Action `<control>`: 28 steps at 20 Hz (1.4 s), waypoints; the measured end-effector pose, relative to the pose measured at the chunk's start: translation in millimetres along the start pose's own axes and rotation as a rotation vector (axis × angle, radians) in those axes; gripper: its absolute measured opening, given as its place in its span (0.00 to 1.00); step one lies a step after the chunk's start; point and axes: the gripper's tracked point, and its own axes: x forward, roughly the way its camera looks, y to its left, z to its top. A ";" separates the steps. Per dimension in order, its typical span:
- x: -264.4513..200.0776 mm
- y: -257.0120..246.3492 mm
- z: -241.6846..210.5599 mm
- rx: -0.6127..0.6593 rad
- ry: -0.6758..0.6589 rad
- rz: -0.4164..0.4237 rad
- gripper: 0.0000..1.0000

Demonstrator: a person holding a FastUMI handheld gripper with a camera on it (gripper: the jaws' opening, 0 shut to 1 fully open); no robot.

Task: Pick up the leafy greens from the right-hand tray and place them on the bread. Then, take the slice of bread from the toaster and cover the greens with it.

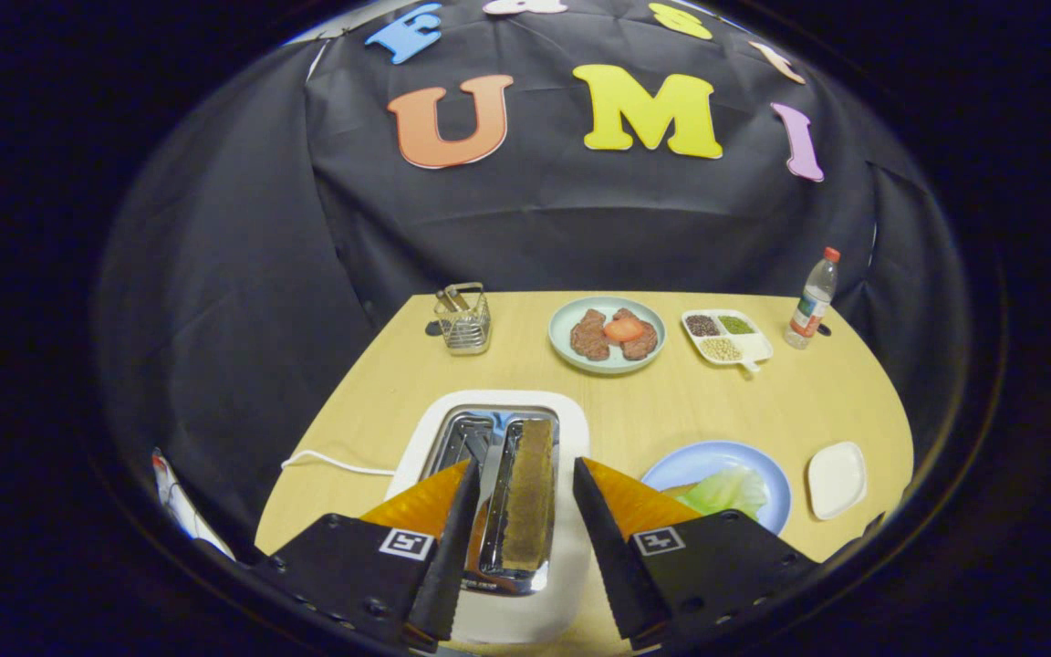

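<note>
Wooden surface [671,411] carries a white toaster [571,429] with a bread slice [530,493] upright in its right slot. Tongs [525,479] hover apart, fingers either side of the slice, not touching. Leafy greens [728,491] lie on a blue plate [717,456] just right.

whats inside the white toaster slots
One brown bread slice stands upright in the right slot of the white toaster, between the open tool fingers. The left slot looks empty; its bottom is hidden.
</note>
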 end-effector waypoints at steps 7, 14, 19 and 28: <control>-5.4 7.3 0.2 -0.040 -0.018 0.028 0.11; -43.2 8.4 25.8 0.011 -0.056 0.064 0.11; -82.1 12.5 55.6 -0.001 -0.120 0.065 0.11; -127.6 -10.3 78.9 0.020 -0.177 0.055 0.11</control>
